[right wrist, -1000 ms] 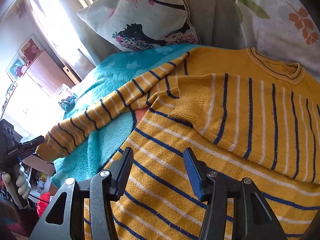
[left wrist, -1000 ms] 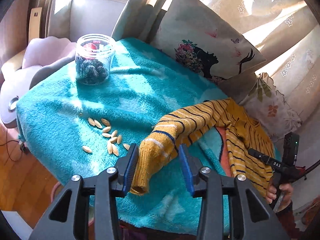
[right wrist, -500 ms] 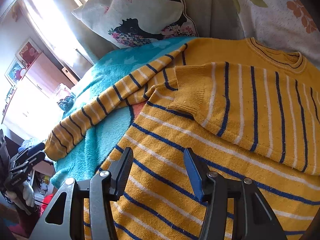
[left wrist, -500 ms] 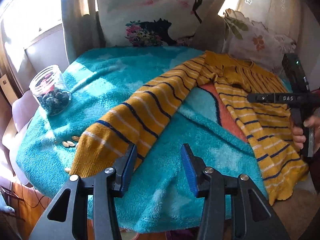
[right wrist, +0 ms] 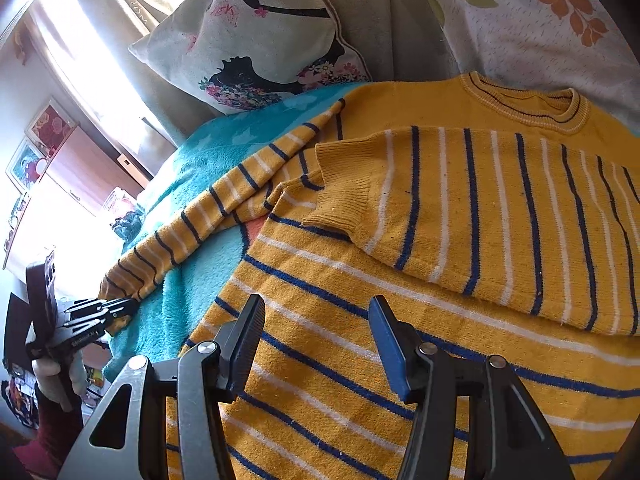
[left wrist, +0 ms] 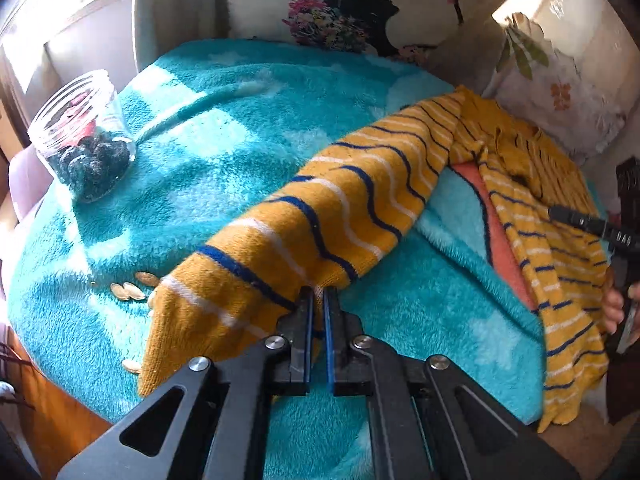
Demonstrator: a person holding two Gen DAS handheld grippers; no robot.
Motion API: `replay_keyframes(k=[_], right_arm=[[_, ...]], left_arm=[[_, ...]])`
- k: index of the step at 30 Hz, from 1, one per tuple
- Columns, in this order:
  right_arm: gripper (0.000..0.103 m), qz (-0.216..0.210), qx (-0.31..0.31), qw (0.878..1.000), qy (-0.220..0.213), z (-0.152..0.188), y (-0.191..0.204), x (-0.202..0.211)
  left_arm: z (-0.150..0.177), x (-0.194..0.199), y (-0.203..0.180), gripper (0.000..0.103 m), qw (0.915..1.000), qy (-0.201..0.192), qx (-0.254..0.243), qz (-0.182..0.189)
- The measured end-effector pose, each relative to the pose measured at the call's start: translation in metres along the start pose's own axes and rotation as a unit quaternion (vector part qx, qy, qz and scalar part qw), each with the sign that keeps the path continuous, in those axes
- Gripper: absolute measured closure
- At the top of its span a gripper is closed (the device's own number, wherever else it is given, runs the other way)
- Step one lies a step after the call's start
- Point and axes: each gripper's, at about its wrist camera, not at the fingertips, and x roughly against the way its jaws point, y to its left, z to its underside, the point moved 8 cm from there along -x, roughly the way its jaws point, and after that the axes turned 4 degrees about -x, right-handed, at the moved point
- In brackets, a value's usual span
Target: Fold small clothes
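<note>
Left tongs pinched tight on sweater sleeve edge; right tongs spread wide above sweater body, gripping nothing.

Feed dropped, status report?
Left gripper shut on sweater sleeve. Right gripper open over sweater. Seeds near cuff.

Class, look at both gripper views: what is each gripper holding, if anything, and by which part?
The left gripper is shut on the yellow striped sweater, pinching the lower edge of its outstretched sleeve near the cuff. The right gripper is open, holding nothing.
</note>
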Motion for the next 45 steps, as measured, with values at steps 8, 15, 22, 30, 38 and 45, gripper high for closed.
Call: replay_keyframes(k=[8, 15, 22, 30, 38, 45], right_arm=[[0.044, 0.003, -0.016, 1.000, -0.017, -0.016, -0.011, 0.008], [0.043, -0.119, -0.029, 0.992, -0.021, -0.050, 0.034, 0.002], [0.034, -0.188, -0.055, 0.981, 0.013, -0.056, 0.076, -0.031], [0.040, -0.247, -0.139, 0.958, 0.030, -0.070, 0.072, -0.053], [0.097, -0.187, -0.072, 0.979, -0.024, -0.104, 0.043, -0.004], [0.089, -0.008, -0.084, 0.991, -0.107, -0.142, -0.070, 0.060]], left_arm=[[-0.046, 0.104, -0.030, 0.098, 0.9772, -0.111, 0.060, 0.171], [-0.066, 0.131, -0.077, 0.098, 0.9688, -0.132, 0.028, 0.208], [-0.064, 0.133, -0.110, 0.098, 0.9639, -0.124, 0.005, 0.236], [-0.064, 0.143, -0.144, 0.098, 0.9600, -0.124, -0.020, 0.250], [-0.074, 0.127, -0.241, 0.098, 0.9433, -0.089, -0.085, 0.308], [-0.069, 0.072, -0.367, 0.081, 0.9218, -0.023, -0.190, 0.337]])
